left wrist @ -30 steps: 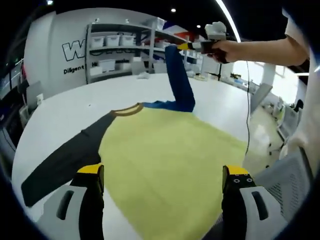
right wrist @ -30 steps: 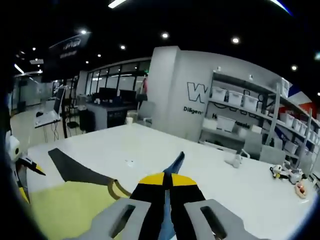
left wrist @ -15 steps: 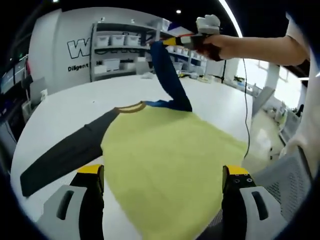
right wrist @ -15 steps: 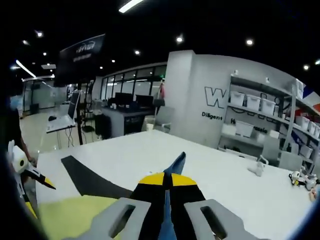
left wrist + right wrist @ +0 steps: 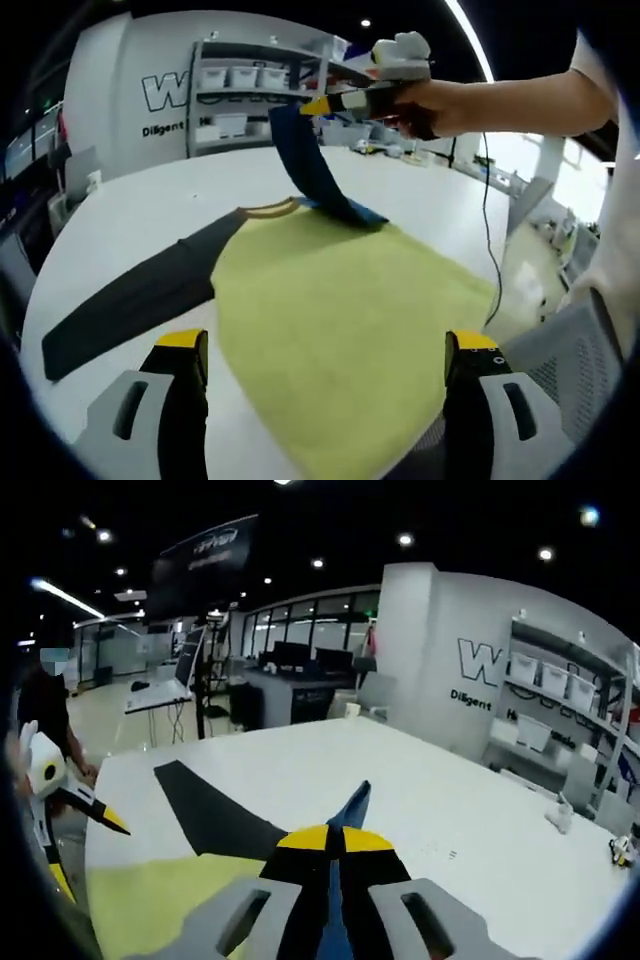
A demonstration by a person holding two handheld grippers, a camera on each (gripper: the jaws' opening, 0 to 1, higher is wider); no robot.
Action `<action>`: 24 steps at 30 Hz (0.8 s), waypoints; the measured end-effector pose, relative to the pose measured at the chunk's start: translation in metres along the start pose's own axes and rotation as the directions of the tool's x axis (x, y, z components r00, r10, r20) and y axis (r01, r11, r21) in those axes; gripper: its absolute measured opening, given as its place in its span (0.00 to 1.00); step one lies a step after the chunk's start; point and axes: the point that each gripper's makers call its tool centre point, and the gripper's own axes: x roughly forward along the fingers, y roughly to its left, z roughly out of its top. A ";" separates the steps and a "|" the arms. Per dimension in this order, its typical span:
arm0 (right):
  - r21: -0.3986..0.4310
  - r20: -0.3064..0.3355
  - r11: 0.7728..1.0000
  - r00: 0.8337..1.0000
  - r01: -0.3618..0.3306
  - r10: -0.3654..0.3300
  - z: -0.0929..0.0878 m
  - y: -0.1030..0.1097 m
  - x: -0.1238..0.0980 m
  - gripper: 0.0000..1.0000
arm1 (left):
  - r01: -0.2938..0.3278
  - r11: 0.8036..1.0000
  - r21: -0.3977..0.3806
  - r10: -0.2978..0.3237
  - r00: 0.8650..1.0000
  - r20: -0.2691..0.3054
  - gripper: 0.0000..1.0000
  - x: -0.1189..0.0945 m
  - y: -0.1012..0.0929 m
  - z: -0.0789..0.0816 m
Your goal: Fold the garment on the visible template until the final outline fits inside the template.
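Right gripper (image 5: 335,842) clamped on blue sleeve (image 5: 305,165), left gripper (image 5: 325,345) apart above yellow shirt (image 5: 340,300)

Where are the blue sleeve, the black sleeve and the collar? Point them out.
blue sleeve (image 5: 305,165), left gripper view, middle of the lifted part
black sleeve (image 5: 130,300), left gripper view, mid-length on the table
collar (image 5: 268,210), left gripper view, tan neckband

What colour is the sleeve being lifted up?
Blue sleeve, clearest in the left gripper view.

The left gripper view looks low across the worktop (image 5: 130,215); the right looks from above; both share the shirt (image 5: 340,300).
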 end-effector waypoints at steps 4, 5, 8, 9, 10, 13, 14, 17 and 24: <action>-0.003 -0.035 0.999 0.999 -0.041 0.040 -0.017 0.024 0.013 0.00 | 0.000 1.000 -0.006 0.000 1.000 -0.007 0.99 -0.002 0.001 -0.002; -0.001 -0.048 0.998 0.997 -0.056 0.056 -0.025 0.033 0.019 0.00 | -0.001 1.000 -0.006 0.001 1.000 -0.007 0.99 -0.002 0.002 -0.003; -0.007 -0.077 0.997 0.995 -0.071 0.071 -0.038 0.045 0.028 0.00 | -0.001 1.000 -0.012 0.001 1.000 -0.013 0.99 -0.004 0.003 -0.005; -0.014 -0.089 0.996 0.993 -0.084 0.083 -0.043 0.051 0.031 0.00 | 0.000 1.000 -0.010 0.000 1.000 -0.020 0.99 -0.004 0.003 -0.007; -0.027 -0.100 0.995 0.991 -0.096 0.093 -0.046 0.057 0.033 0.00 | 0.002 1.000 -0.008 -0.003 1.000 -0.027 0.99 -0.004 0.003 -0.010; -0.042 -0.125 0.991 0.985 -0.127 0.120 -0.056 0.071 0.040 0.00 | 0.003 1.000 -0.013 -0.004 0.999 -0.033 0.99 -0.005 0.004 -0.012; -0.074 -0.150 0.987 0.980 -0.140 0.128 -0.062 0.076 0.042 0.00 | 0.003 1.000 -0.015 -0.004 0.999 -0.035 0.99 -0.005 0.005 -0.013; -0.082 -0.176 0.984 0.974 -0.158 0.142 -0.073 0.086 0.048 0.00 | 0.004 1.000 -0.018 -0.005 0.999 -0.044 0.99 -0.004 0.005 -0.015; -0.184 -0.256 0.957 0.951 -0.223 0.172 -0.102 0.113 0.058 0.00 | 0.012 1.000 -0.026 -0.013 0.999 -0.051 0.99 -0.001 0.003 -0.019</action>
